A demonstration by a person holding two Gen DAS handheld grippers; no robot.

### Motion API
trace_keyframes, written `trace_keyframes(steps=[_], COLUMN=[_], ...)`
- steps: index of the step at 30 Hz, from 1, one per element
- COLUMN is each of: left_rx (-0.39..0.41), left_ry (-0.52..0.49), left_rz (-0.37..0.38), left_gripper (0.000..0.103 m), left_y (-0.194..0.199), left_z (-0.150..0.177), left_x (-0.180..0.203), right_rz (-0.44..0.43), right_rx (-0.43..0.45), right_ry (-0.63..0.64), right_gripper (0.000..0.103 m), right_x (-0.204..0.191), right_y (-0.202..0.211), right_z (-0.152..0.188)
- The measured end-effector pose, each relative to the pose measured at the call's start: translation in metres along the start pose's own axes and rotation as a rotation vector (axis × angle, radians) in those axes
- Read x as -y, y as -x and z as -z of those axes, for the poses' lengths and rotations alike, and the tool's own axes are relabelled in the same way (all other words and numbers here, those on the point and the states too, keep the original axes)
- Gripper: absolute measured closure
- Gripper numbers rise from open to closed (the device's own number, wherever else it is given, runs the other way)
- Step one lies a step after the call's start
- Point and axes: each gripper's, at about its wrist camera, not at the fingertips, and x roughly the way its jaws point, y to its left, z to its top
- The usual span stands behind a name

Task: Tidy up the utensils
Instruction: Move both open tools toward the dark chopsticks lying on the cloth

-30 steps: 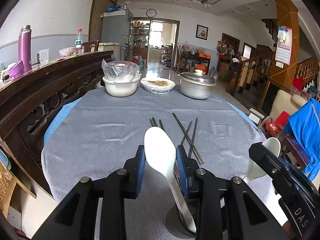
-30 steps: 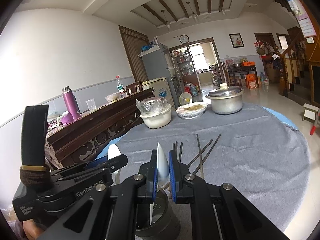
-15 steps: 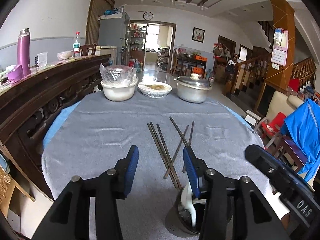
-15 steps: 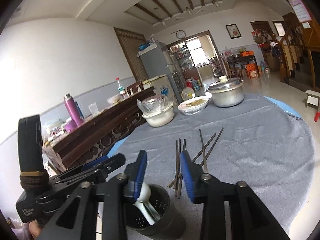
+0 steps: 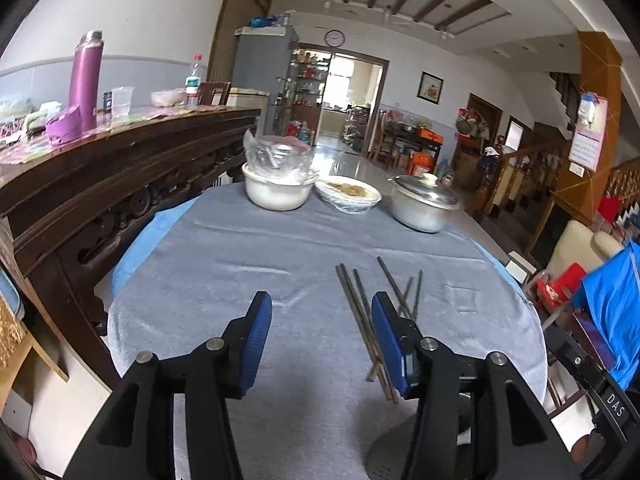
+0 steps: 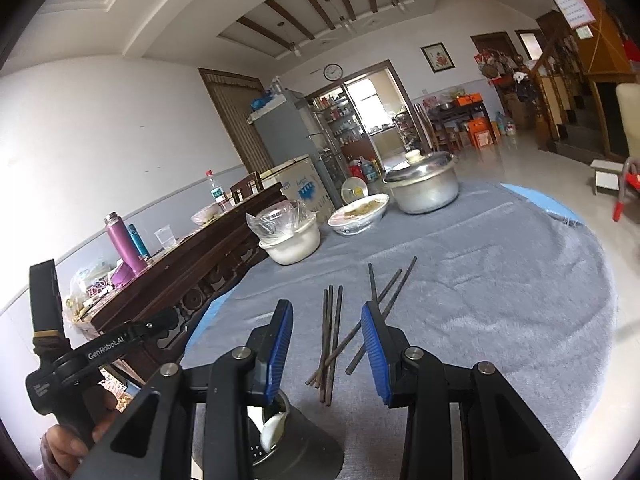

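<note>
Several dark chopsticks [image 5: 362, 312] lie loose on the grey tablecloth [image 5: 248, 264], also in the right wrist view [image 6: 340, 320]. A metal utensil holder [image 6: 296, 448] stands at the near edge with white spoons [image 6: 272, 424] inside; it shows in the left wrist view [image 5: 400, 448] under the right finger. My left gripper [image 5: 320, 340] is open and empty, left of the chopsticks. My right gripper [image 6: 326, 348] is open and empty, above the holder with the chopsticks just beyond it.
A white bowl with plastic wrap [image 5: 278, 188], a wrapped dish [image 5: 348, 196] and a lidded metal pot [image 5: 422, 204] stand at the table's far side. A dark wooden sideboard [image 5: 120, 168] runs along the left. Chairs and blue cloth [image 5: 612, 300] sit at the right.
Both grippers opened and let their white spoons drop into the metal holder. Both then pulled back and up, empty, and the left one shifted left.
</note>
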Motion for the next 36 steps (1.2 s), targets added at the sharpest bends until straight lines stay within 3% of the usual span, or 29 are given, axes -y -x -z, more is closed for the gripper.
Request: trace_keyframes(steps=[25,36], left_rx=[-0.238,-0.285], left_ry=[0.070,0.087], left_rz=[-0.070,-0.064], left_gripper=[0.050,0.050], left_y=[-0.098,-0.131], left_z=[0.043,0.048], left_x=[-0.041,-0.049], right_rz=[0.069,0.063], right_rx=[-0.172,-0.199], right_ry=[-0.128,-0.173], right_gripper=[0.064,0.064], right_x=[0.065,0.083], right_y=[-0.067,-0.089], right_z=[0.032,0.039])
